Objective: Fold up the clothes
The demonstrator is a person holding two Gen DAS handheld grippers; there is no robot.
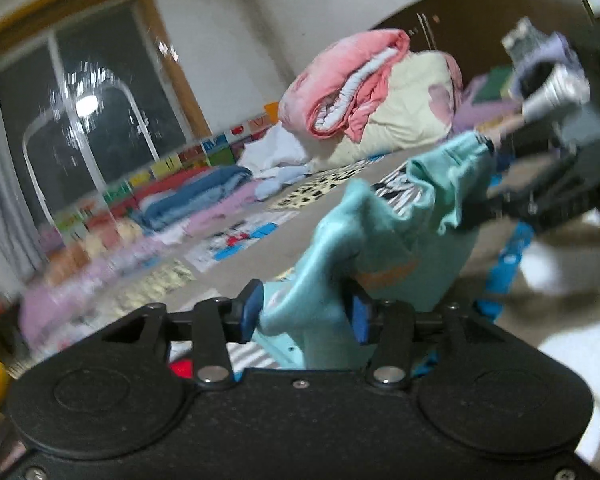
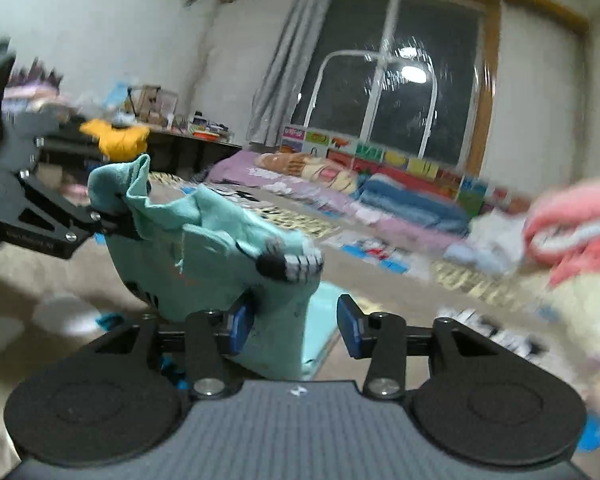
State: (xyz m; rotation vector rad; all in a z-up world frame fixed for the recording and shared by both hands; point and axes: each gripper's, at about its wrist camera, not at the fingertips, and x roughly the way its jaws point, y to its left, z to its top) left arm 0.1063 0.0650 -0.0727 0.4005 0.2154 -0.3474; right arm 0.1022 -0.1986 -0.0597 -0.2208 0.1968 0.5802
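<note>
A teal garment (image 1: 340, 232) with a dark printed patch (image 2: 276, 266) is stretched in the air between my two grippers. In the left wrist view my left gripper (image 1: 304, 314) has its blue pads (image 1: 248, 312) standing apart, and the bunched cloth fills most of the gap between them. My right gripper (image 2: 296, 326) is open: the teal garment (image 2: 220, 240) lies against the left pad (image 2: 240, 324), with bare space up to the right pad. Each gripper also shows in the other's view, the right gripper (image 1: 496, 200) and the left gripper (image 2: 112, 220), both with cloth draped over the fingertips.
A patterned play mat (image 1: 260, 240) covers the floor below. A pink and cream quilt pile (image 1: 360, 92) lies behind, with folded blue and pink bedding (image 2: 412, 200) along the window wall. A yellow cloth (image 2: 116, 140) sits on a dark desk. A white tube frame (image 2: 380, 92) stands by the window.
</note>
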